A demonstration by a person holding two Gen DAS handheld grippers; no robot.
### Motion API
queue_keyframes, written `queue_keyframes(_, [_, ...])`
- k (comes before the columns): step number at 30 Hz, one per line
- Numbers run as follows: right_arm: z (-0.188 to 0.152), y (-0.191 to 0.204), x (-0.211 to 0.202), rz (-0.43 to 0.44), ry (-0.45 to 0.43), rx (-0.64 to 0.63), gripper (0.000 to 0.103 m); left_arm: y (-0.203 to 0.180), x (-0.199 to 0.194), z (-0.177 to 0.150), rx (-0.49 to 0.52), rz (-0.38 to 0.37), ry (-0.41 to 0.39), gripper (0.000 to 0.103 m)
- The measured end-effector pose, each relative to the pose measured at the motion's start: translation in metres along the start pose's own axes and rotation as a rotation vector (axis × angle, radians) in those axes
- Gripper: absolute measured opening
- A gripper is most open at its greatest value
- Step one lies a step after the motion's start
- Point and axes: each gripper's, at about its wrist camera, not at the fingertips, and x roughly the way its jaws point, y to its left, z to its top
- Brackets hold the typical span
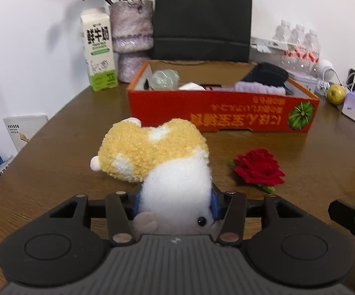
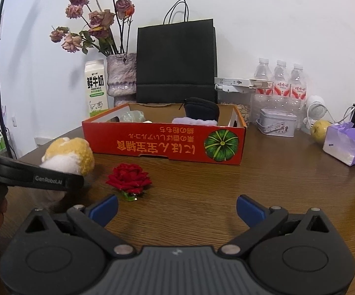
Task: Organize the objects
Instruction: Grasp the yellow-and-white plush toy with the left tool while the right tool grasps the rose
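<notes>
Sorting is looking partly done, judging from how things are lying now. The red cardboard box (image 2: 164,139) is already holding several items: a black pouch (image 2: 202,109), a lilac fuzzy piece (image 2: 194,121), a pale greenish crumpled thing (image 2: 132,116) and something white that is too hidden to name. Two loose things are still waiting on the brown table (image 2: 251,184) in front of the box: one plush hamster (image 1: 162,162) and one red rose (image 2: 129,178).

The left gripper (image 1: 176,202) is pinching the plush hamster, its blue pads pressing into the white belly on both sides, so the toy is sitting between the fingers, near the box's front wall but not yet in it. Whether it is lifted off the wood I cannot tell. The right gripper (image 2: 177,209) is standing spread, nothing between its blue pads (image 2: 105,207), hovering over bare table with the rose just ahead and to its left.

What is remaining, as I judge it: carrying the hamster into the box, then taking the rose.

Counting the background: one milk carton (image 2: 96,88), one vase of dried roses (image 2: 121,78), one black paper bag (image 2: 176,61), three water bottles (image 2: 280,81), one small tin (image 2: 277,123), one yellowish fruit (image 2: 318,127) and one lilac wrapped packet (image 2: 344,145). None of these is seeming to belong to the sorting.
</notes>
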Motion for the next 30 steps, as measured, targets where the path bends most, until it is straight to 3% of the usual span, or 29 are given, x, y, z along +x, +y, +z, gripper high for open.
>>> queue_keyframes(22, [0.021,0.067,0.071,-0.035,0.115,0.058,0.102,0.091,-0.013,0.009,-0.025,0.077,-0.116,0.051])
queue_keyframes(30, [0.029,0.075,0.104,-0.06,0.184,0.131,0.095,0.115,-0.014,0.01,-0.036,0.081,-0.129,0.051])
